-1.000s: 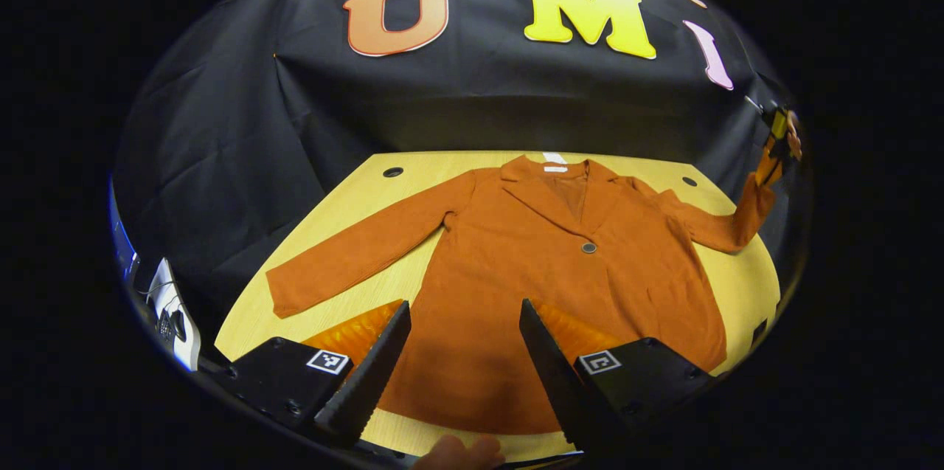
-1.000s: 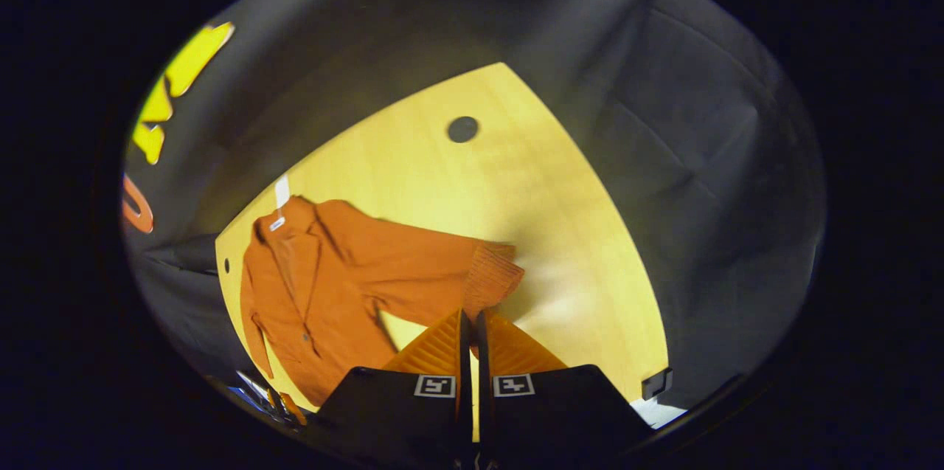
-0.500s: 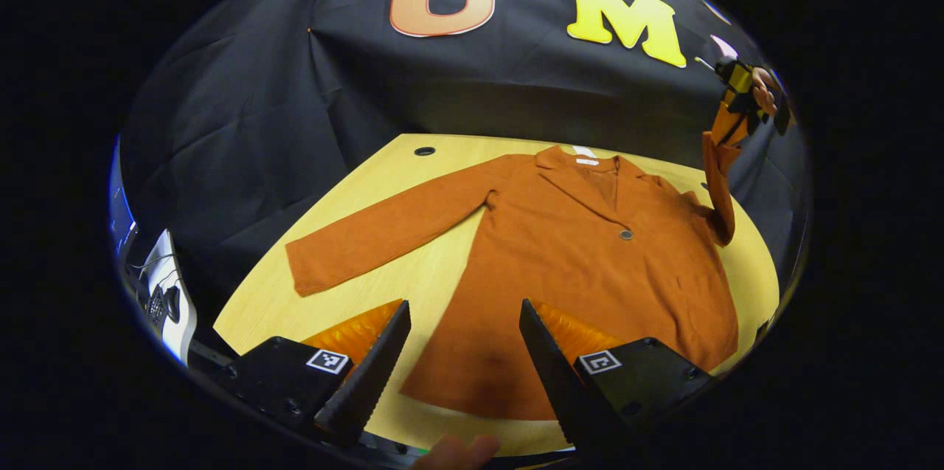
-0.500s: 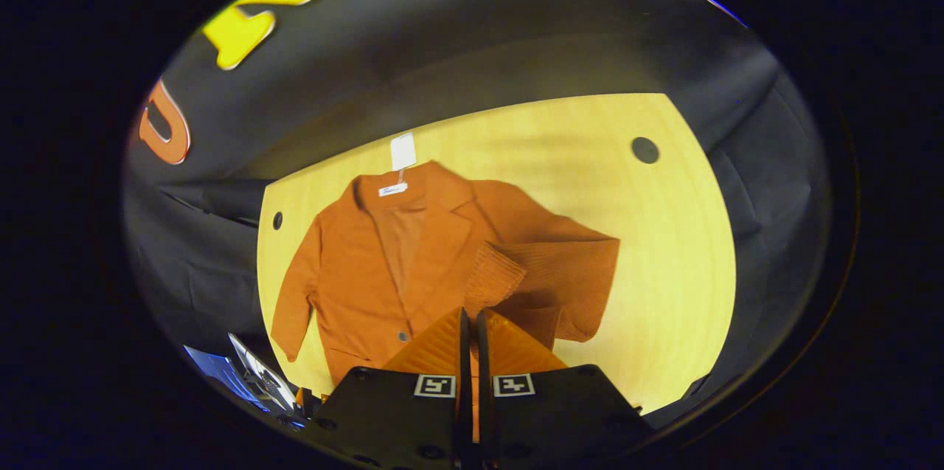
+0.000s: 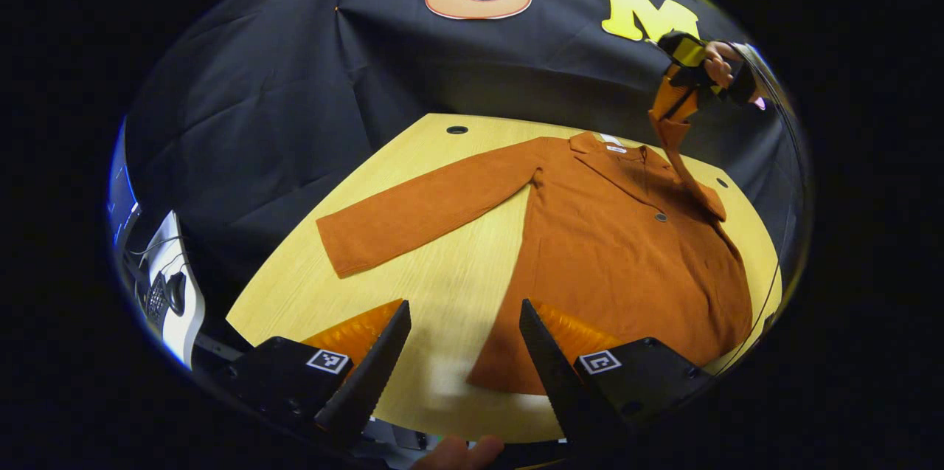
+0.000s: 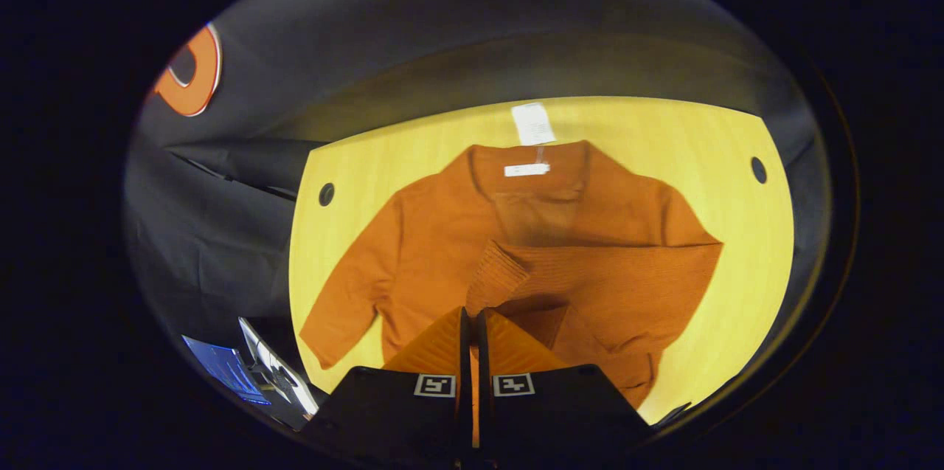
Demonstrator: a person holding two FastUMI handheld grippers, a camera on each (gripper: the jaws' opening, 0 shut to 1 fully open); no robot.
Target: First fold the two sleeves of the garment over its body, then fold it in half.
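- Wooden counter point(image 5: 442, 285) carries the rust-orange coat point(image 5: 619, 263), lying flat and face up ahead of both grippers.
- Right gripper point(image 6: 472, 330) is clamped on the cuff of the right sleeve point(image 6: 590, 278) and holds it lifted above the coat's chest: the first sleeve fold looks to be in hand. Next it needs lowering across the body, then release.
- Left gripper point(image 5: 461, 359) hangs with jaws spread, holding nothing, near the hem.
- Left gripper view alone shows the left sleeve point(image 5: 428, 208) stretched out unfolded; right gripper view shows the neck tag point(image 6: 532, 123).

Jacket point(image 5: 619, 263) flat on table point(image 5: 435, 285), one sleeve point(image 5: 682, 160) seemingly lifted above its body
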